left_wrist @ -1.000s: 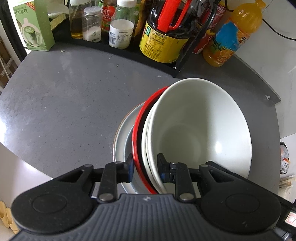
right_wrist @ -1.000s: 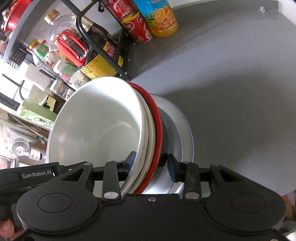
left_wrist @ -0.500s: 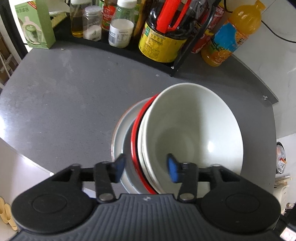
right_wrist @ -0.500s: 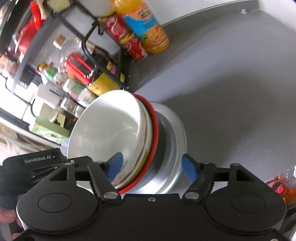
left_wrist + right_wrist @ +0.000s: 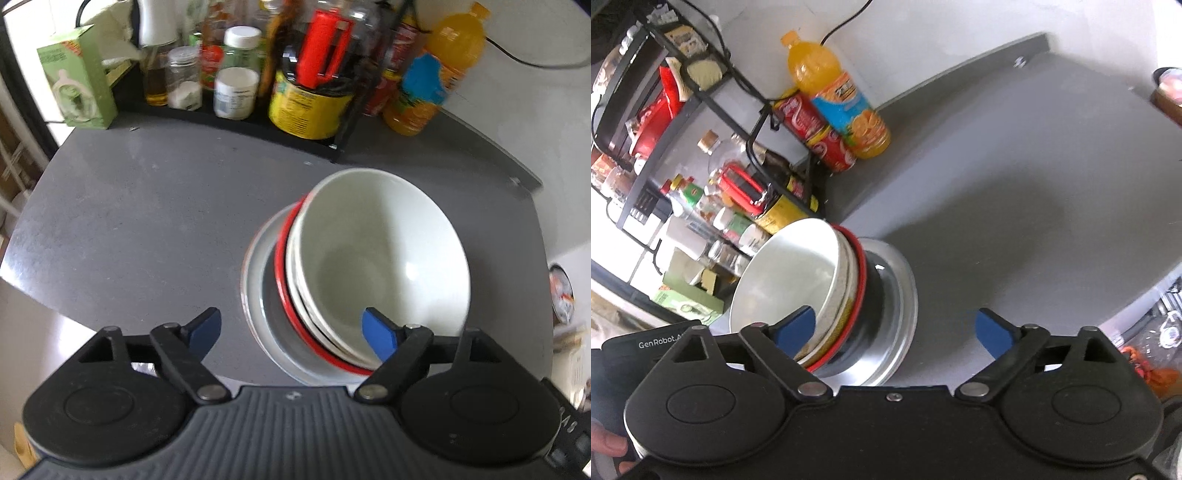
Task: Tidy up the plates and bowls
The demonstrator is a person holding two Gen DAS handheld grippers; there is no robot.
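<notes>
Both claws just opened off stack | left claw (image 5: 291, 330) apart | right claw (image 5: 895, 328) apart | bowl stack (image 5: 369, 266) below, free

You see one stack on the grey desk (image 5: 129, 221): a large white bowl (image 5: 384, 258) on top, nested in a second white bowl (image 5: 295, 273) and a red-rimmed bowl (image 5: 280, 266), all upright on a wide pale plate (image 5: 255, 280).

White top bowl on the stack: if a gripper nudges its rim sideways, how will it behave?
The white top bowl looks glazed and rigid, so probably slick under pads and breakable. It sits nested in a second white bowl and a red-rimmed bowl on a grey plate, leaning off-centre, so a sideways nudge would likely slide or rock it.
</notes>
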